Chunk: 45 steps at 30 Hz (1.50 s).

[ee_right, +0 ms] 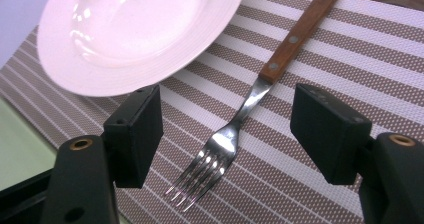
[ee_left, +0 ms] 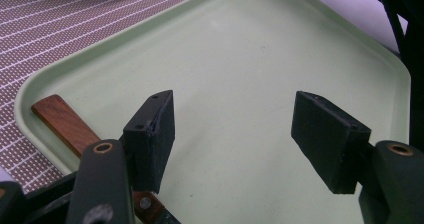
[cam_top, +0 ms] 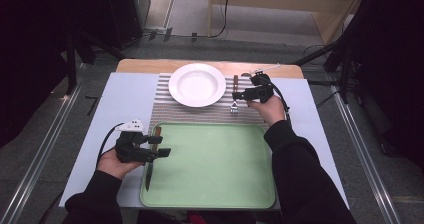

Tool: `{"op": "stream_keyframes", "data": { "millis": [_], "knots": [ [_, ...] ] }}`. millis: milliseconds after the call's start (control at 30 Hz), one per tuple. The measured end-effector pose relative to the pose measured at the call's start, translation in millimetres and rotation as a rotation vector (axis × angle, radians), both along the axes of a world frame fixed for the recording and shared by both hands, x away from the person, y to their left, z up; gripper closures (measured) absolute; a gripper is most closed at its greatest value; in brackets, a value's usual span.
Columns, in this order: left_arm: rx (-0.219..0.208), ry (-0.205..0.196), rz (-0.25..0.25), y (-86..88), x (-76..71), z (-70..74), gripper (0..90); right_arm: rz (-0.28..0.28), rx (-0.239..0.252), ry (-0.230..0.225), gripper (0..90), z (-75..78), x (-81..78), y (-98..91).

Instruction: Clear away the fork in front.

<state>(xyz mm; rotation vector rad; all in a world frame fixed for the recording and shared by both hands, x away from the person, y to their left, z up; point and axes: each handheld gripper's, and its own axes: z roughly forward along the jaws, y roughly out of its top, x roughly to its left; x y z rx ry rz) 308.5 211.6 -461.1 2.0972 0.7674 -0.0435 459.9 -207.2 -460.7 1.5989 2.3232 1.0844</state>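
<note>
A fork (ee_right: 280, 49) with a wooden handle lies on the striped placemat (ee_right: 350, 39), just right of the white plate (ee_right: 125, 29). My right gripper (ee_right: 227, 104) hovers over the fork's neck, jaws wide apart and pressing on nothing. In the high view that gripper (cam_top: 236, 96) points left beside the plate (cam_top: 197, 84). A wooden-handled knife (cam_top: 148, 174) lies along the left side of the green tray (cam_top: 215, 159). My left gripper (cam_top: 161, 146) stands open above the tray, with the knife handle (ee_left: 62, 121) beside and below its left jaw. Nothing sits between its fingers.
The placemat (cam_top: 165, 109) lies behind the tray on a pale sheet (cam_top: 125, 99) that covers the wooden table. The tray's floor (ee_left: 240, 49) is bare to the right of the knife. A dark sleeve (cam_top: 295, 169) crosses the tray's right corner.
</note>
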Motion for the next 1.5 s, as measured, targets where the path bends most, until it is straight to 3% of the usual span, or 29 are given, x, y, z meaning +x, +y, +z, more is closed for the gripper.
{"op": "stream_keyframes", "data": {
  "millis": [233,1133,1500],
  "knots": [
    [-0.005,-0.003,0.000,-0.2,-0.4,1.0,33.0,-0.037,-0.025,-0.002,29.6,-2.3,10.4,4.1],
    [0.008,-0.001,0.000,-1.3,-0.1,-0.1,33.0,-0.114,-0.101,0.090,32.8,-16.2,46.5,17.5],
    [0.008,0.000,-0.003,-1.1,0.1,-0.3,33.0,-0.134,-0.111,0.122,45.3,-23.1,52.6,24.5]
  ]
}}
